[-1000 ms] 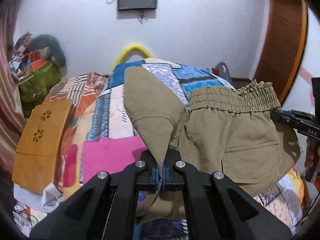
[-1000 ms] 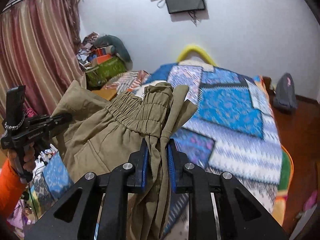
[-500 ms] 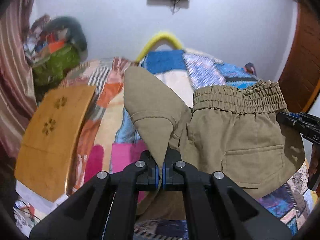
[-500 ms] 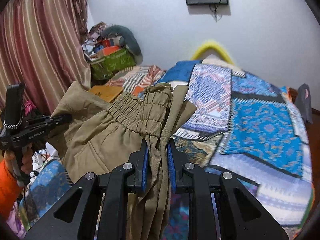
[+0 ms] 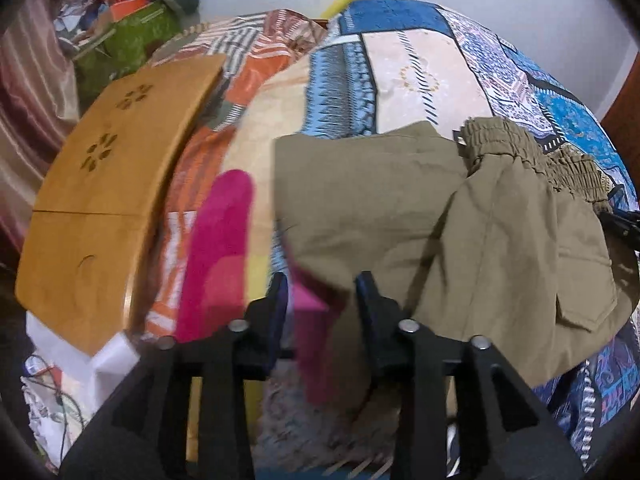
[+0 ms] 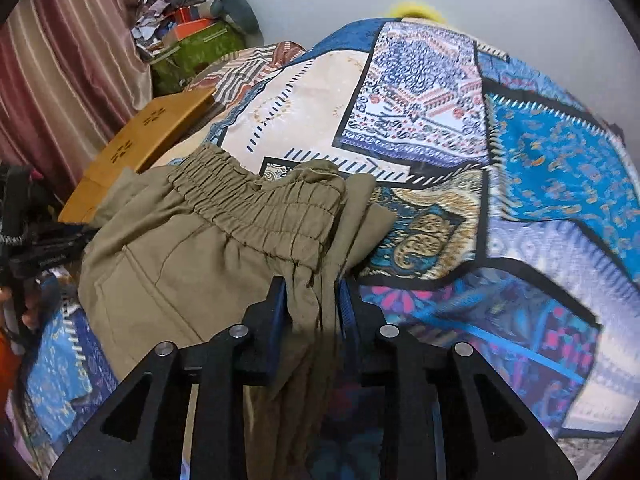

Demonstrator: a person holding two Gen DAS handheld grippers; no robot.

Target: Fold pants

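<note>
The olive-green pants [image 5: 460,236] lie folded on the patchwork bed cover, elastic waistband [image 5: 532,156] toward the far right. My left gripper [image 5: 320,296] is open, its jaws wide apart just in front of the near edge of the pants leg, holding nothing. In the right wrist view the pants [image 6: 192,256] spread to the left with the gathered waistband [image 6: 260,204] ahead. My right gripper [image 6: 312,300] is partly open, and a bunch of the pants fabric still hangs between its fingers. The left gripper shows at the left edge of the right wrist view [image 6: 44,256].
The bed carries a colourful patchwork cover [image 6: 440,128] with a pink patch [image 5: 220,248]. A curved wooden board [image 5: 104,184] lies at the left edge of the bed. A pile of bags and clothes [image 6: 192,36] and a striped curtain [image 6: 60,72] stand at the far left.
Both grippers have lowered the pants from the air onto the bed. My left gripper has opened and let go of the leg. My right gripper's jaws have widened around the fabric.
</note>
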